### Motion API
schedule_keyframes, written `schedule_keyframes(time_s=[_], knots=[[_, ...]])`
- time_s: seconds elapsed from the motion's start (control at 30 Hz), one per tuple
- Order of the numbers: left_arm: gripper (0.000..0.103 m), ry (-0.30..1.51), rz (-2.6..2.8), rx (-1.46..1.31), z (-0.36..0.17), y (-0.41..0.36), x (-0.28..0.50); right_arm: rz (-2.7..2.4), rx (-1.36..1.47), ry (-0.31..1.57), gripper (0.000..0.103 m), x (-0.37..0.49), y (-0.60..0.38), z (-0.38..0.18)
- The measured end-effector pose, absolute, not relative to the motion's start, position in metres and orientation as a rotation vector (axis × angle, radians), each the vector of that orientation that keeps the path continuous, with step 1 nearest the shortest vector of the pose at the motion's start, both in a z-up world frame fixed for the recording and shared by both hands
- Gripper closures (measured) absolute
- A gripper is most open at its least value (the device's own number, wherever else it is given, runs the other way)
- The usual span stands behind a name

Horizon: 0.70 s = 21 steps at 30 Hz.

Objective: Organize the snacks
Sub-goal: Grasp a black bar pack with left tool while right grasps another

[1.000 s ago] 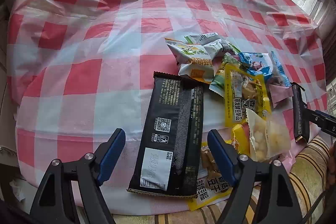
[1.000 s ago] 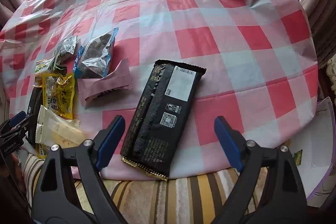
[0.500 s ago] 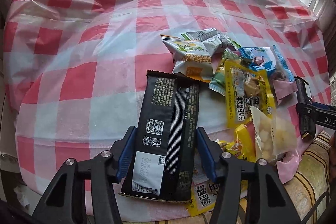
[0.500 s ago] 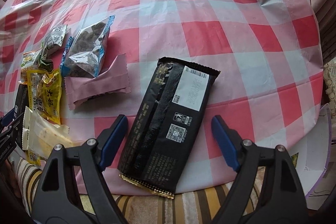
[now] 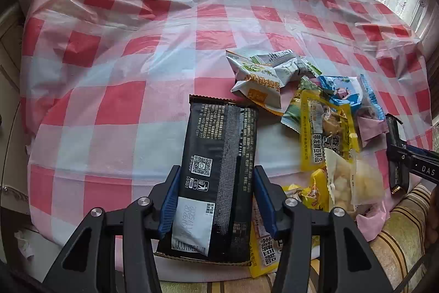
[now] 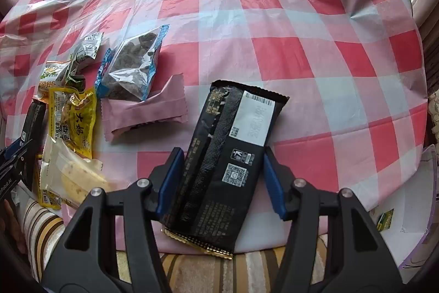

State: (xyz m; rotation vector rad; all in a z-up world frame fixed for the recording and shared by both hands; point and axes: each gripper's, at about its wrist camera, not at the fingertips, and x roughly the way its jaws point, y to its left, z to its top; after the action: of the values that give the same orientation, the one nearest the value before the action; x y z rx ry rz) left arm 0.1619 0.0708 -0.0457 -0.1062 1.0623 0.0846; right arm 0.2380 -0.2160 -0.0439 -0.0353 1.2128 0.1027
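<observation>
Checked tablecloth (image 5: 115,106), both black packets' (image 5: 219,169) near ends hidden

My left wrist view: sits low at near edge of surface (image 5: 115,51), faces across toward far edge, close over left tool (image 5: 216,199). My right wrist view: same near edge, further along, faces far edge, close over right tool (image 6: 219,180). Both share snack pile (image 5: 323,128) (image 6: 71,111); each catches other tool at frame edge.
</observation>
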Motion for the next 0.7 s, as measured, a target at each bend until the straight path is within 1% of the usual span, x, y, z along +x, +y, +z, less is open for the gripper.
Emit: schedule_keyframes(time_s=[0.47,0.7], knots=[[0.051,0.999,0.174,-0.147,-0.016,0.078,0.142,0.149,0.062,1.134,0.042,0.219,-0.235,-0.019],[0.051,0.967,0.147,-0.124,0.004,0.057,0.137,0.168,0.122,1.104,0.042,0.211,-0.251,-0.008]])
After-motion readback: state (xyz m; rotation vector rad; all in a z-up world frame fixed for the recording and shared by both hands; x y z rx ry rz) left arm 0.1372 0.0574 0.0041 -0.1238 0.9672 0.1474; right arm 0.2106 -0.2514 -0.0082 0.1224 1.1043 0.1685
